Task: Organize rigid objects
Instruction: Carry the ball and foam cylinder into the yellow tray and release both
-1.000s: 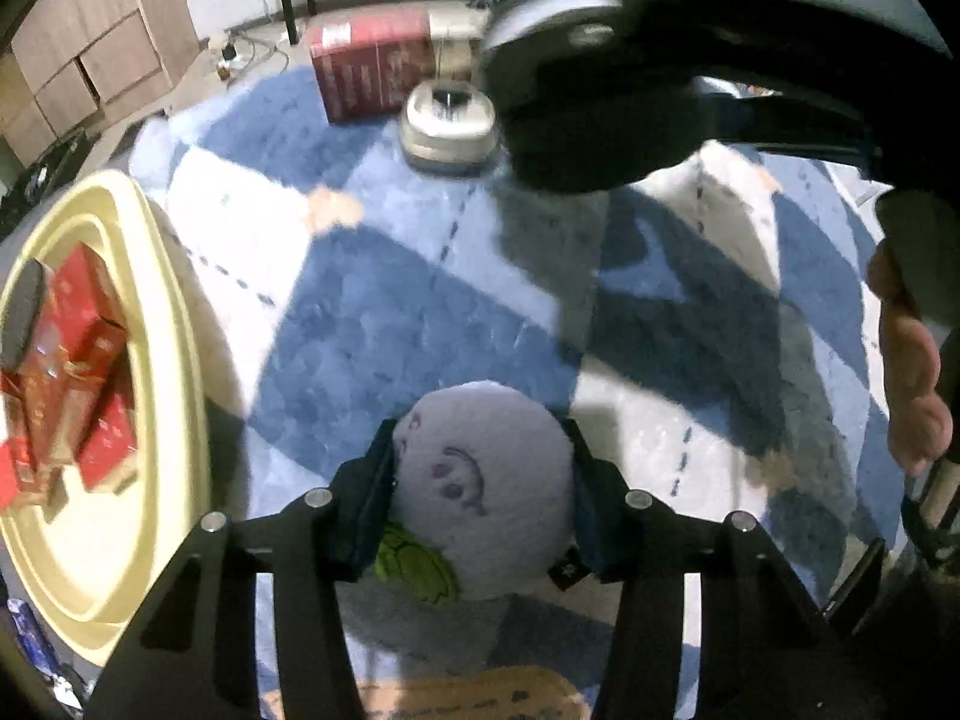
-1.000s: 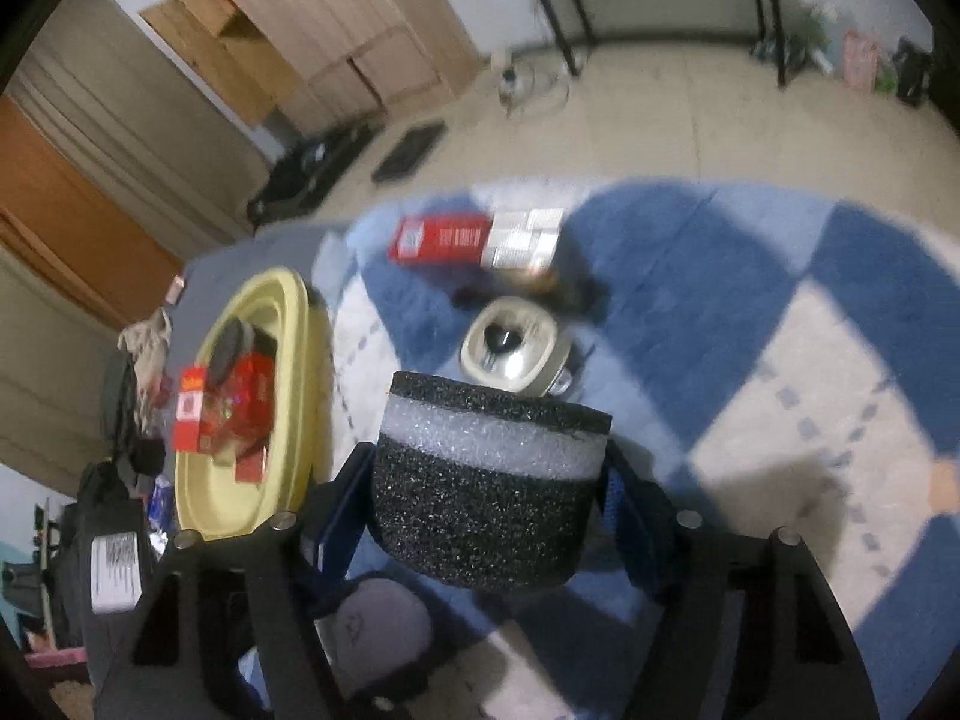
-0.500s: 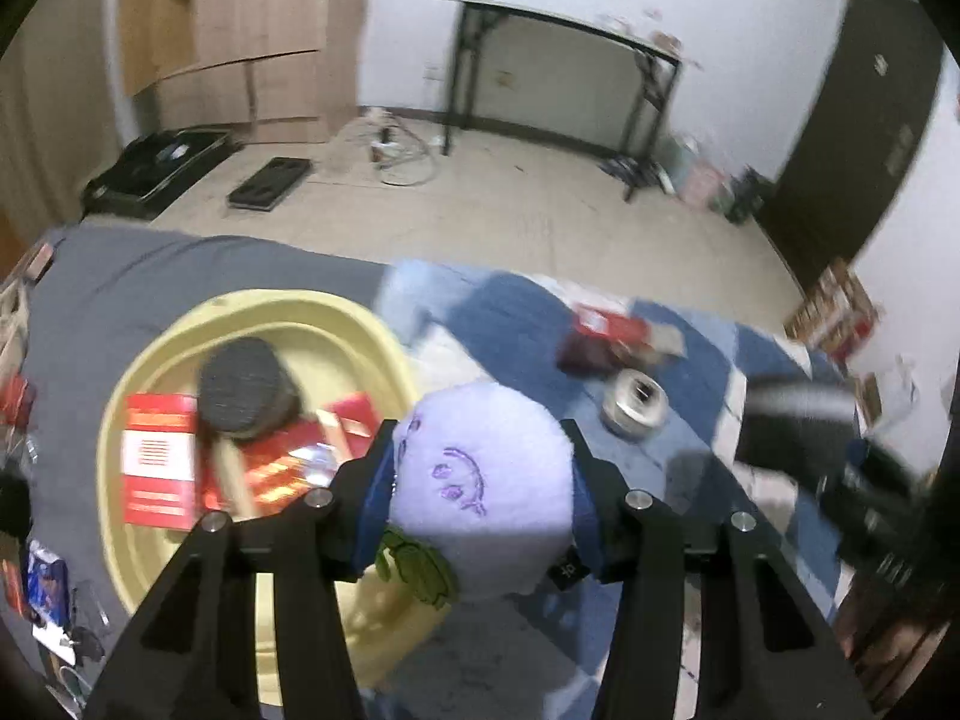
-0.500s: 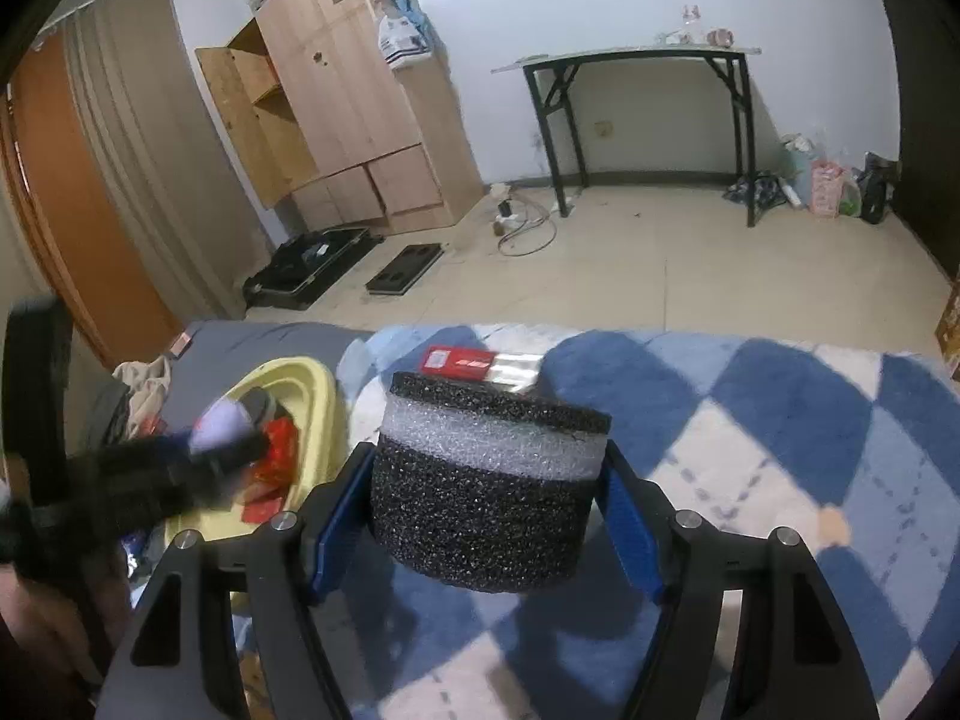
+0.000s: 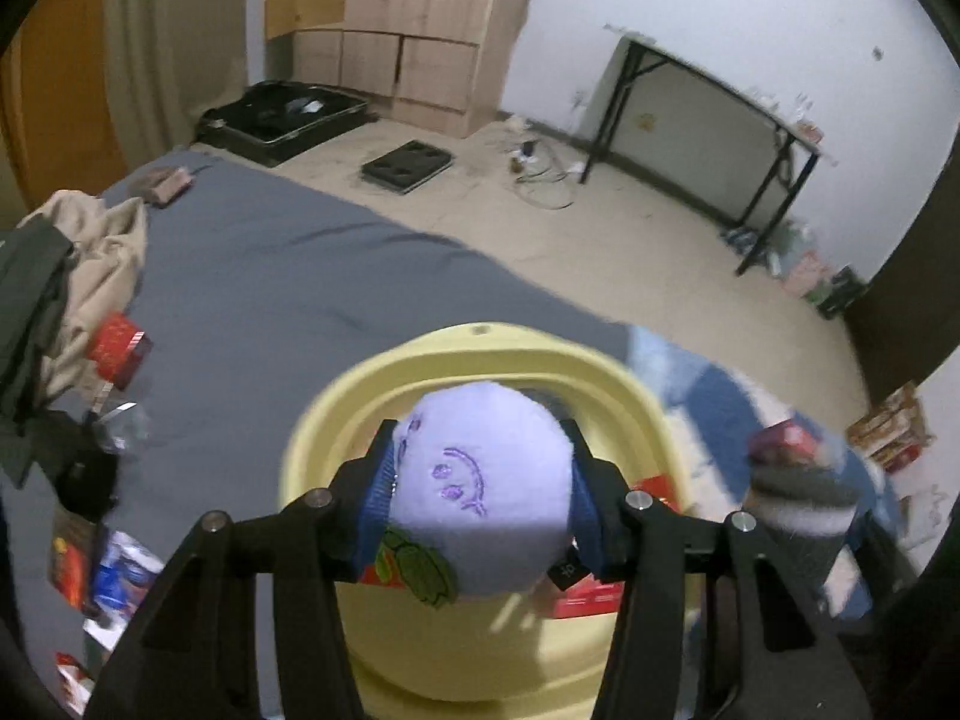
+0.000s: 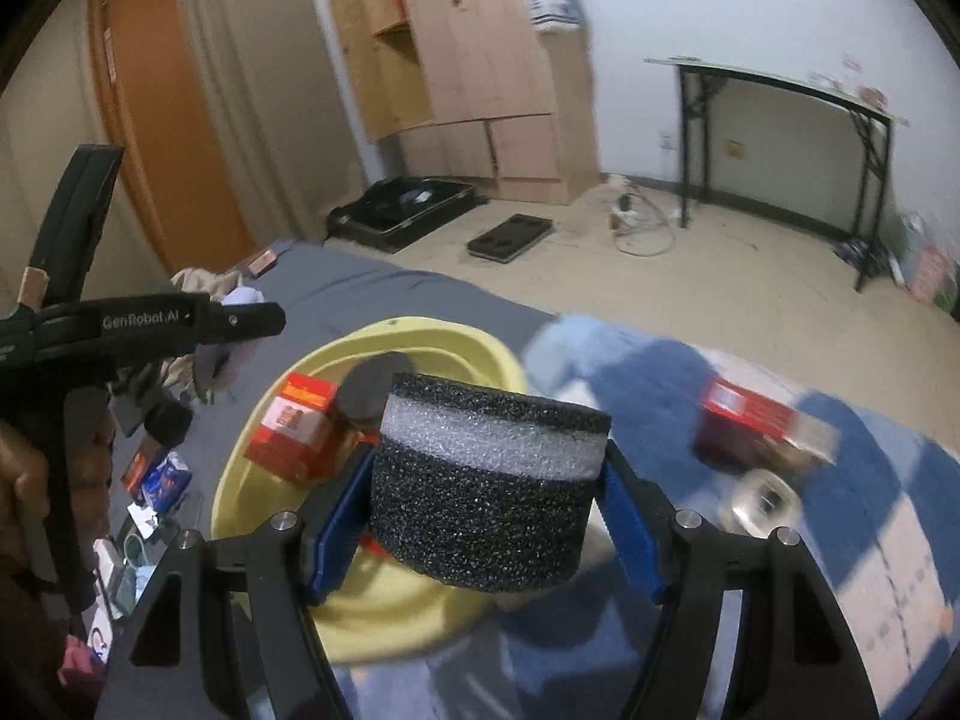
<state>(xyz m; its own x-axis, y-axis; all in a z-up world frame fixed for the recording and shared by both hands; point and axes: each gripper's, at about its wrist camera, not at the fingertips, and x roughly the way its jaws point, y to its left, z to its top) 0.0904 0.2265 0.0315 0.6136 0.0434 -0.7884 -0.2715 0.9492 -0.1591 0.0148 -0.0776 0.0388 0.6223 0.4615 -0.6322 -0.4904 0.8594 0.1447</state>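
The only words you can read are "GenRobot.AI", in white on the side of the left claw (image 6: 234,354), and only the right camera shows them. That camera also shows a hand (image 6: 24,480) holding its black handle. The red boxes (image 6: 294,426) in the yellow tub (image 6: 474,348) have writing too, but it is too blurry to read.

The left claw (image 5: 480,480) squeezes a soft purple ball toy (image 5: 480,480) with a stitched smile, right above the yellow tub (image 5: 480,342). The smile shows only in the left camera.

The right claw (image 6: 486,486) squeezes a round black foam block (image 6: 486,480) with a white stripe, over the tub's near edge. Past it, a red box (image 6: 750,414) and a silver thing (image 6: 762,498) lie blurry on the blue and white rug (image 6: 840,540).
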